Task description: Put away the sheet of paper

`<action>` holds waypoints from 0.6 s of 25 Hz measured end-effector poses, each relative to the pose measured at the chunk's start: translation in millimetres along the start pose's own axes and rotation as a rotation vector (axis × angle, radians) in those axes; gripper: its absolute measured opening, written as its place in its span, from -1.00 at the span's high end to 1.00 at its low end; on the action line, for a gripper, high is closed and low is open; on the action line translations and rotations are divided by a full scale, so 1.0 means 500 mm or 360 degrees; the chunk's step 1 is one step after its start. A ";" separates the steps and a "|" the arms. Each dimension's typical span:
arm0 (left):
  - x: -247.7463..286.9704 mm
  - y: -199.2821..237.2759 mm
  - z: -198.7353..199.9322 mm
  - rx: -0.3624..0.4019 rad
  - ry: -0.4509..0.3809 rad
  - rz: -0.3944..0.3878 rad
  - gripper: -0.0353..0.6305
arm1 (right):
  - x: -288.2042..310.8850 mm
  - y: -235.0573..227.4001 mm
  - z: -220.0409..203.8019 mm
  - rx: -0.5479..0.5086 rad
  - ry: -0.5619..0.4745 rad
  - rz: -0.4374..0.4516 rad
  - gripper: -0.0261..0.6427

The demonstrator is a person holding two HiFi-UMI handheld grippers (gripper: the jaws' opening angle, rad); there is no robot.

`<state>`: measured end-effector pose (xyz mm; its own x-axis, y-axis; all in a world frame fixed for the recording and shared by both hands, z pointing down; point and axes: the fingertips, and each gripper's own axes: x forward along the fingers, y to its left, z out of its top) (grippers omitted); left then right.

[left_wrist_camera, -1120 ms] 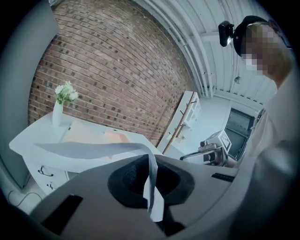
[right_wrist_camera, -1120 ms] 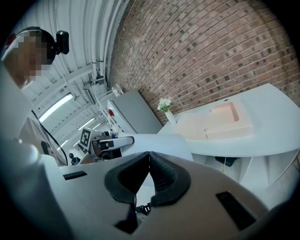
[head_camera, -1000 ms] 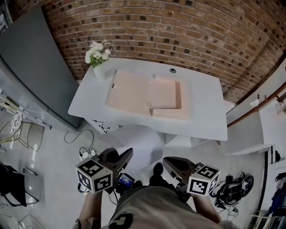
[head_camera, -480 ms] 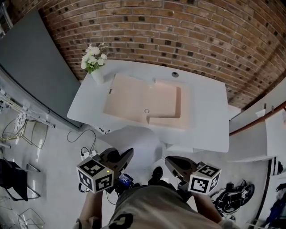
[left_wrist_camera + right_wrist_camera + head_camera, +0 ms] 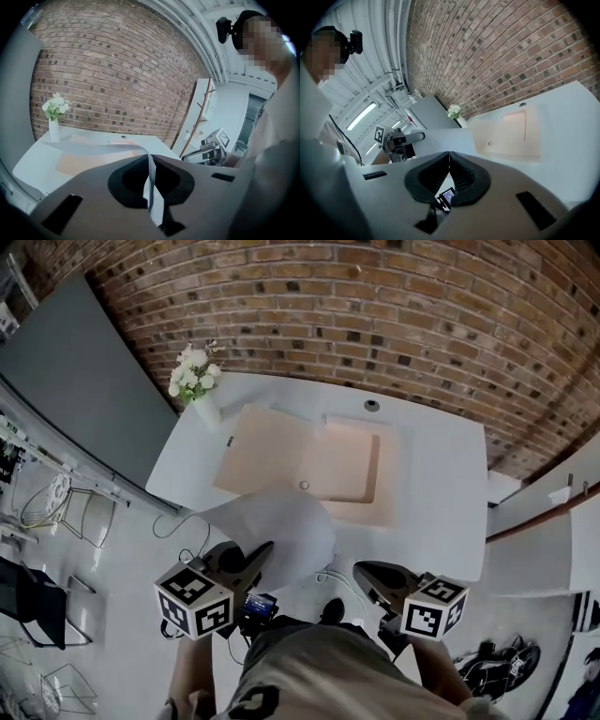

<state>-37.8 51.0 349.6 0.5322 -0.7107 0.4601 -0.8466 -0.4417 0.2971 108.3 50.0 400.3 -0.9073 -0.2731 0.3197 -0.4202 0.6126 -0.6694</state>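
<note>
My left gripper [image 5: 150, 161] clamps the paper [image 5: 281, 521]; right gripper [image 5: 449, 157] pinched closed, empty; paper not yet in folder [image 5: 309, 460]

A loft-style office: brick wall [image 5: 375, 306] at the far side, white tabletop [image 5: 441, 479], vase of flowers [image 5: 192, 379], floor cables [image 5: 180, 524].
</note>
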 end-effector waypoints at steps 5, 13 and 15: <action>-0.003 0.026 0.037 0.0055 0.0017 0.0073 0.85 | -0.005 -0.033 0.013 0.0016 -0.0011 -0.0014 0.85; -0.006 0.090 0.079 0.0103 0.0015 0.0109 0.85 | 0.019 -0.047 0.006 0.0001 0.0041 -0.0058 0.85; 0.000 0.112 0.088 0.0115 0.0015 0.0100 0.85 | 0.025 -0.056 0.014 -0.0009 0.0043 -0.0105 0.85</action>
<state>-85.5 2.3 329.1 0.4781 -0.7331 0.4838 -0.8763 -0.4352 0.2064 108.8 24.2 418.1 -0.8768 -0.2931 0.3811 -0.4791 0.5981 -0.6425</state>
